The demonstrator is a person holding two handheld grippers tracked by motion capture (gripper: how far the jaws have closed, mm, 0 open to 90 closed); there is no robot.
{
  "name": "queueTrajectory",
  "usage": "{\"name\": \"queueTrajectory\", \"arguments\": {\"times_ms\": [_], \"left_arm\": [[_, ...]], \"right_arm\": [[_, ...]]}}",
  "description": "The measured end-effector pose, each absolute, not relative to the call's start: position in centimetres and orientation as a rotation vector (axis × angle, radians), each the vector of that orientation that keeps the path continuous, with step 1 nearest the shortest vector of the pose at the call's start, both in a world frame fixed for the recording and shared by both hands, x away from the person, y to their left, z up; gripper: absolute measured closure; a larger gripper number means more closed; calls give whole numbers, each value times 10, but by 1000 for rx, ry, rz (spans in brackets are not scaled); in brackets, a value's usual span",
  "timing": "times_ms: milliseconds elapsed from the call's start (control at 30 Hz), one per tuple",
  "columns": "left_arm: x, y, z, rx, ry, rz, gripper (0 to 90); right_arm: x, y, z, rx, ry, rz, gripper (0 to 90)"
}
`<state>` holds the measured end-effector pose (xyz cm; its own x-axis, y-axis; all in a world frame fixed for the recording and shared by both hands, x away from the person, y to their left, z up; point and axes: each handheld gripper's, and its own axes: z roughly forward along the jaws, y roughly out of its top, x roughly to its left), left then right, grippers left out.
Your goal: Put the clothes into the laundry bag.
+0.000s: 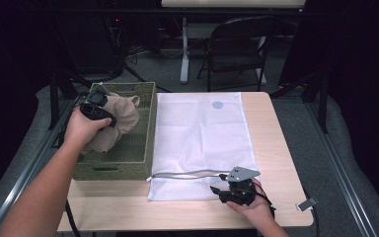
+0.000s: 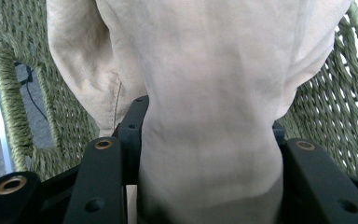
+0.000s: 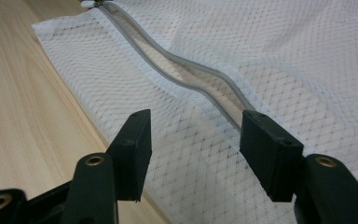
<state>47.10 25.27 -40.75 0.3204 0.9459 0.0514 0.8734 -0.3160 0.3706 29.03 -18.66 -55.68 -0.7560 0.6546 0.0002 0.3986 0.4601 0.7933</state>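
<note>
**Cloth gripped over the basket, mesh bag waiting**

From the high view, my left fingers (image 1: 109, 120) hold a bunched beige cloth (image 1: 121, 121) above the green woven basket (image 1: 145, 148), which sits at the bench's left edge. The white mesh bag (image 1: 202, 133) lies flat across the middle of the bench (image 1: 271, 148), just beside the basket. My right fingers (image 1: 216, 191) rest at the bag's near edge, close to its grey zipper (image 1: 187, 174).

In the left gripper view, my left fingers (image 2: 209, 135) are half closed and pressed on both sides of the cloth (image 2: 214, 70), with basket weave (image 2: 335, 112) behind it.

In the right gripper view, my right fingers (image 3: 193, 135) stand apart over the mesh bag (image 3: 307, 51), gripping nothing; the zipper (image 3: 191, 70) gapes partly open just ahead of them.
</note>
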Motion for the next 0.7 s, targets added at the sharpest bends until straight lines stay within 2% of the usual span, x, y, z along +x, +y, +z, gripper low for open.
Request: {"name": "queueTrajectory", "arguments": {"times_ms": [700], "left_arm": [[450, 245, -385, 2380, 1511, 402, 522]], "right_arm": [[290, -186, -557, 899, 2404, 1190, 428]]}}
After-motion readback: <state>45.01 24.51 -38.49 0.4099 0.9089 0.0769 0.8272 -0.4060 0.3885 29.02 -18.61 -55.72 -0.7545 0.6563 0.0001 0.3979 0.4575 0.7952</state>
